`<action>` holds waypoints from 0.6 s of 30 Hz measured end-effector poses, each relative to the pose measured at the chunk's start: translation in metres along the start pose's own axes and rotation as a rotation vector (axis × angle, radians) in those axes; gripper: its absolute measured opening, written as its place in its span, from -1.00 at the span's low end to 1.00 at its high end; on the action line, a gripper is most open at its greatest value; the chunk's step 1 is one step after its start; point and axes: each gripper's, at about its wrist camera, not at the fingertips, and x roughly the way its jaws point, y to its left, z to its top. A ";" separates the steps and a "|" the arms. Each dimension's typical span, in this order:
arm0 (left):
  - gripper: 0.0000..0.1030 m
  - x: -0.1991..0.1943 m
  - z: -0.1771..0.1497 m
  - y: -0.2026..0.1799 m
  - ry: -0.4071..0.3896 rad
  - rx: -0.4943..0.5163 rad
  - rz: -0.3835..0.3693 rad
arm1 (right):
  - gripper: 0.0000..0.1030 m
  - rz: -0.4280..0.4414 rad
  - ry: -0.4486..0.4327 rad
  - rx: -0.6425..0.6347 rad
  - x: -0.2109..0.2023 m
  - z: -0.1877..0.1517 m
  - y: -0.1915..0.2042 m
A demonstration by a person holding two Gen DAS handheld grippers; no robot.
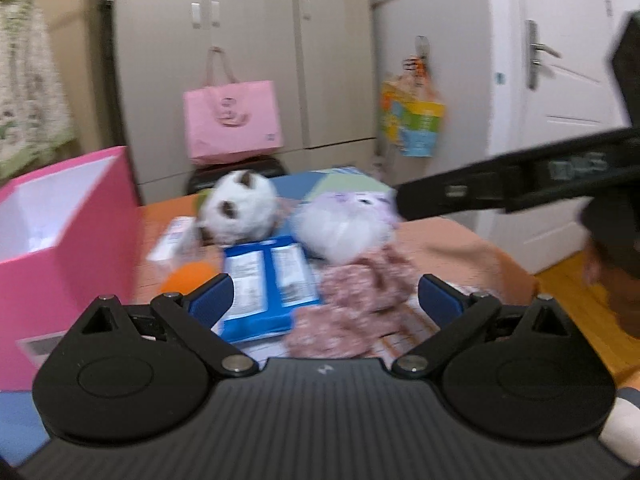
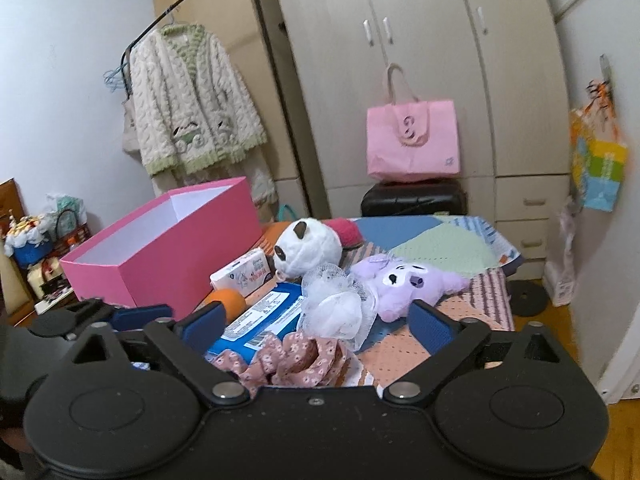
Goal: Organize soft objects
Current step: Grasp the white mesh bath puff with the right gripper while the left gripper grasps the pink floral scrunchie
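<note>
Crumpled pink floral fabric scrunchie (image 2: 296,360) lies closest, right at the base of the right gripper (image 2: 316,320), between its two blue-padded fingers (image 2: 430,326) but not pinched; jaws stand wide and released, nothing held. Just ahead of that gripper sits a white mesh bath pouf (image 2: 336,304), touching the scrunchie's far edge, likely the next easy pick since it is central between the fingers. Left of the pouf, a flat blue plastic wet-wipe pack (image 2: 264,316) lies under the left finger's line, with a round orange ball (image 2: 229,300) beside it and a small white tissue packet (image 2: 242,274) further out. Ahead-right, a lilac plush animal (image 2: 404,284) lies face up, touching the pouf; ahead-centre a round white panda-like plush head (image 2: 308,250) sits behind it. Far left of the gripper an open pink cardboard box (image 2: 168,240) stands empty-looking, lid off, probably the bin for the soft things, so the pile is left loose on the patterned cloth-covered tabletop (image 2: 436,344) within reach of it. Left gripper (image 1: 324,300) is also spread and released, hovering over the wipe pack and the scrunchie; its view is motion-blurred. Both grippers crowd the same heap, so clash risk is real. Sorting looks barely begun: no soft item visible inside the box from here, though its floor is partly hidden.
</note>
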 end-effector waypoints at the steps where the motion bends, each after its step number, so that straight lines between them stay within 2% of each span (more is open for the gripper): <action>1: 0.91 0.005 0.000 -0.002 0.004 0.006 -0.017 | 0.81 0.013 0.011 -0.002 0.005 0.001 -0.003; 5: 0.73 0.026 0.001 -0.010 0.036 0.036 -0.072 | 0.50 0.052 0.046 -0.044 0.028 0.007 -0.015; 7: 0.57 0.033 0.002 -0.014 0.046 0.045 -0.094 | 0.37 0.057 0.047 -0.074 0.035 0.009 -0.017; 13: 0.17 0.060 0.003 -0.013 0.133 0.019 -0.129 | 0.33 0.154 0.062 -0.184 0.056 0.022 -0.018; 18: 0.15 0.066 -0.002 -0.012 0.176 -0.011 -0.127 | 0.33 0.166 0.135 -0.219 0.084 0.025 -0.022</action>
